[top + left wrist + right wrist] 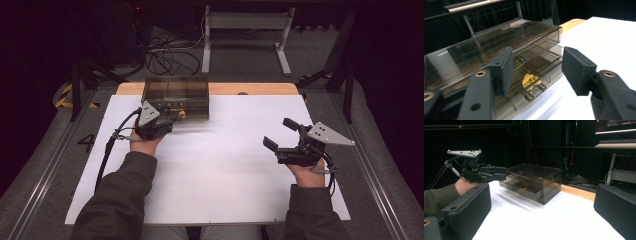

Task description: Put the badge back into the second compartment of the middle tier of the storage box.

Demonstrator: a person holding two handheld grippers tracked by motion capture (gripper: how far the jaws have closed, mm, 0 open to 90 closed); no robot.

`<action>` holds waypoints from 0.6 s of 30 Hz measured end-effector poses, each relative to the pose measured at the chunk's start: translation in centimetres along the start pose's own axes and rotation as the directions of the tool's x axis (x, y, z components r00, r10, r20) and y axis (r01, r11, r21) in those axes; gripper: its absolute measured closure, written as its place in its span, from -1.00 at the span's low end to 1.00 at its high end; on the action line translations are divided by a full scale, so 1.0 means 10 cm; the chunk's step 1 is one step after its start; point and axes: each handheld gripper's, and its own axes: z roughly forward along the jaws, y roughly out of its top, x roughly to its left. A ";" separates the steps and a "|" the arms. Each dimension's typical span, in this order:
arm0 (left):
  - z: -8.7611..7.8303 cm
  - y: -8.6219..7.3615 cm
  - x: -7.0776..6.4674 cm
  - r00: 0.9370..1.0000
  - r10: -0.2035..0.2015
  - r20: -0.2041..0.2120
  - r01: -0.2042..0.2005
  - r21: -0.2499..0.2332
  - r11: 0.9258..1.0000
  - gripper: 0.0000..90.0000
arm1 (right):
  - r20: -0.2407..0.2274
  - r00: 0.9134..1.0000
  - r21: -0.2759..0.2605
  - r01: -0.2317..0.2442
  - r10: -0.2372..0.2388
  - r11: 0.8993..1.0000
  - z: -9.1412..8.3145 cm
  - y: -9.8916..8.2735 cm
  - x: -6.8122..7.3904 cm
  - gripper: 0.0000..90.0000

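drawers face you from a smoky clear drawer box (175, 96) at the far left of the white table top (225, 165). your left gripper (172, 121) sits just in front of it, jaws spread wide, lined up on the small handle (535, 91) of the lower drawer, which looks slightly pulled out with a yellow object (530, 80) inside; that aim suggests you mean to pinch the handle. your right gripper (281, 134) hovers well apart at the near right, jaws parted and empty, likely kept clear of the work. beyond the wooden table edge (260, 88), cables (170, 57) lie on a grey floor in a dark room.
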 end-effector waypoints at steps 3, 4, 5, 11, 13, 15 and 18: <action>-0.04 0.02 -0.01 1.000 -0.012 0.013 0.012 -0.002 1.000 -0.15 | -0.001 1.000 -0.001 0.001 -0.001 1.000 0.00 0.00 0.00 -0.96; -0.06 0.03 -0.01 1.000 -0.017 0.016 0.017 -0.006 1.000 -0.20 | -0.001 1.000 0.000 -0.002 0.002 1.000 0.00 0.00 0.00 -0.96; -0.07 0.04 -0.02 1.000 -0.019 0.020 0.019 -0.005 1.000 -0.20 | -0.001 1.000 0.000 -0.002 0.002 1.000 0.00 0.00 0.00 -0.96; -0.16 0.10 -0.04 0.999 -0.040 0.035 0.041 -0.017 0.999 -0.37 | 0.001 1.000 0.002 -0.003 0.003 1.000 0.01 0.00 0.01 -0.96; -0.19 0.12 -0.06 0.998 -0.045 0.037 0.046 -0.020 0.999 -0.42 | 0.001 1.000 0.002 -0.002 0.002 1.000 0.01 0.00 0.01 -0.96; -0.23 0.12 -0.07 0.998 -0.046 0.035 0.047 -0.033 0.998 -0.46 | 0.002 1.000 0.003 -0.002 0.002 1.000 0.01 0.00 0.01 -0.96; -0.29 0.13 -0.09 0.998 -0.052 0.030 0.053 -0.036 0.998 -0.51 | 0.002 1.000 0.002 -0.003 0.003 1.000 0.01 0.00 0.01 -0.96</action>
